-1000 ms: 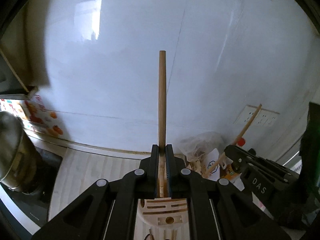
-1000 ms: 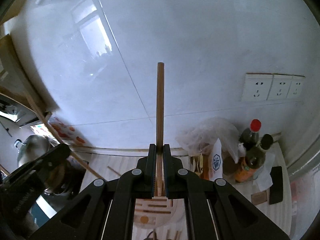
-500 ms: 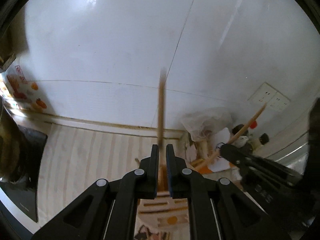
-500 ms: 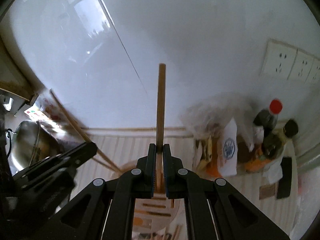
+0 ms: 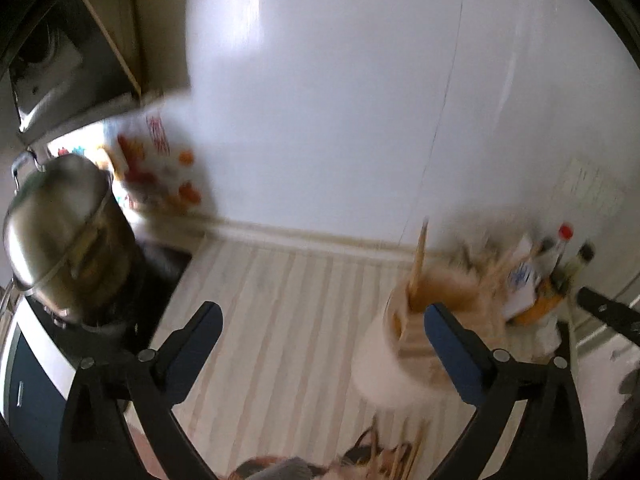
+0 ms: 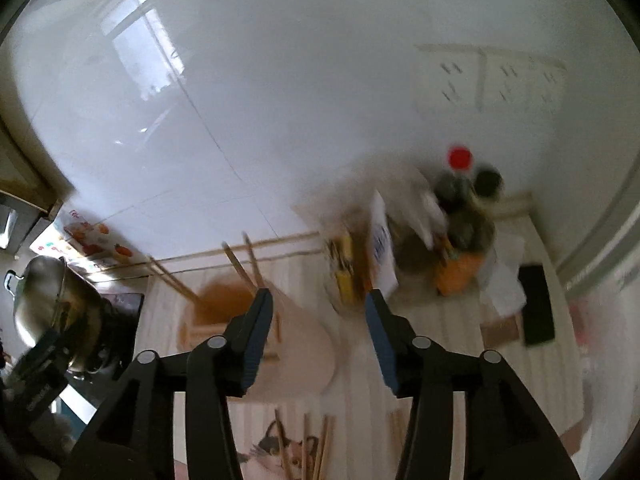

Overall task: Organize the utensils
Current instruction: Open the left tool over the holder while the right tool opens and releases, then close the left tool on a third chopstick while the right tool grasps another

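Observation:
A white utensil holder [image 5: 394, 364] with a wooden slotted top stands on the striped counter, and wooden chopsticks [image 5: 418, 258] stick up out of it. My left gripper [image 5: 320, 320] is wide, its jaws still opening, with only bare counter between them; the holder sits by its right finger. In the right wrist view the same holder [image 6: 296, 344] shows blurred, with chopsticks [image 6: 240, 270] leaning out of it. My right gripper [image 6: 318, 302] has its jaws opening and nothing between them. More loose chopsticks [image 6: 316, 450] lie on a cat-print mat at the bottom edge.
A steel pot [image 5: 60, 236] sits on a dark stove at the left. Bottles [image 6: 460, 196], a plastic bag and packets crowd the counter's back right corner below wall sockets [image 6: 492, 80]. A black flat object [image 6: 538, 304] lies at the right. A white tiled wall stands behind.
Both grippers let go of the chopsticks they held upright and opened. Both dropped toward the counter, and the chopsticks now stand in the holder.

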Demonstrator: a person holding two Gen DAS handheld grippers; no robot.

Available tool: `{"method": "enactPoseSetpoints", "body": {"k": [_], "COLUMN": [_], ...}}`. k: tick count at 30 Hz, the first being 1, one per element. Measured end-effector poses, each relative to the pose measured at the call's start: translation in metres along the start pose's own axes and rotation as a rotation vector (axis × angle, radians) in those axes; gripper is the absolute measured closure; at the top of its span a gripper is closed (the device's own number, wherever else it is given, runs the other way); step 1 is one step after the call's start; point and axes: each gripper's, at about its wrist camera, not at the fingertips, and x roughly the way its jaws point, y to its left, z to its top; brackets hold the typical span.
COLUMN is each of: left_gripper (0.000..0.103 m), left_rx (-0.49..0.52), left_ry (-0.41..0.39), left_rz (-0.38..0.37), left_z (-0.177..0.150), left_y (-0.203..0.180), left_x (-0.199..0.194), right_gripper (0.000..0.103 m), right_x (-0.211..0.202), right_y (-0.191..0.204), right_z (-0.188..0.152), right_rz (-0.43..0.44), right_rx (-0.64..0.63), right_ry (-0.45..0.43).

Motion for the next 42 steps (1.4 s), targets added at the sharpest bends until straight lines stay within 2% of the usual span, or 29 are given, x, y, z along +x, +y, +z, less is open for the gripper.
{"method": "enactPoseSetpoints", "body": {"k": [1, 4, 9, 12, 14, 16, 19, 22, 25, 29, 31, 32, 33, 34, 36, 38, 39, 42], "left_gripper": [0.000, 0.000, 0.000, 0.000, 0.000, 0.001, 0.002, 0.002, 0.002, 0.002, 0.011, 0.028, 0.038, 0.043, 0.078, 0.094, 0.096, 0.097], "left_rx": [0.010, 0.034, 0.071, 0.077, 0.095, 0.102, 0.134, 0.186, 0.234, 0.273, 0.265, 0.259, 0.239, 0.224, 0.204, 0.220, 0.235, 0.280], "left_ry": [0.022, 0.063, 0.184, 0.306, 0.383, 0.444, 0.494, 0.496, 0.493, 0.508, 0.525, 0.538, 0.537, 0.543, 0.560, 0.573, 0.572, 0.565], "left_rz": [0.006, 0.011, 0.007, 0.004, 0.006, 0.002, 0.032, 0.071, 0.068, 0.078, 0.060, 0.054, 0.028, 0.010, -0.042, -0.051, -0.049, -0.042], "left_z": [-0.010, -0.039, -0.095, -0.132, -0.154, -0.175, -0.201, -0.210, -0.214, -0.220, -0.225, -0.228, -0.229, -0.230, -0.231, -0.233, -0.235, -0.241], "left_y": [-0.002, -0.008, -0.021, -0.027, -0.033, -0.038, -0.048, -0.061, -0.070, -0.075, -0.074, -0.074, -0.073, -0.072, -0.074, -0.079, -0.082, -0.086], "left_x": [0.005, 0.018, 0.051, 0.081, 0.100, 0.118, 0.140, 0.158, 0.166, 0.169, 0.169, 0.170, 0.168, 0.166, 0.162, 0.160, 0.159, 0.154], "right_gripper": [0.038, 0.027, 0.027, 0.027, 0.028, 0.037, 0.041, 0.041, 0.042, 0.056, 0.065, 0.067, 0.067, 0.070, 0.077, 0.091, 0.096, 0.096], "right_x": [0.000, 0.004, 0.032, 0.052, 0.065, 0.079, 0.097, 0.110, 0.121, 0.134, 0.141, 0.144, 0.148, 0.152, 0.157, 0.157, 0.157, 0.153], "right_y": [-0.008, -0.026, -0.052, -0.070, -0.082, -0.094, -0.103, -0.113, -0.117, -0.120, -0.124, -0.126, -0.127, -0.127, -0.128, -0.125, -0.126, -0.136], "right_z": [-0.012, -0.043, -0.092, -0.122, -0.140, -0.157, -0.176, -0.185, -0.190, -0.196, -0.200, -0.203, -0.206, -0.209, -0.214, -0.216, -0.216, -0.217], "right_rz": [0.005, -0.028, -0.073, -0.096, -0.104, -0.113, -0.119, -0.135, -0.159, -0.190, -0.188, -0.191, -0.193, -0.189, -0.187, -0.198, -0.209, -0.201], "right_rx": [0.017, 0.021, 0.030, 0.049, 0.068, 0.091, 0.110, 0.118, 0.103, 0.069, 0.063, 0.061, 0.053, 0.044, 0.032, 0.001, 0.000, 0.042], "right_ry": [-0.004, -0.015, 0.099, 0.180, 0.230, 0.286, 0.342, 0.369, 0.389, 0.421, 0.450, 0.464, 0.479, 0.498, 0.521, 0.515, 0.509, 0.498]}}
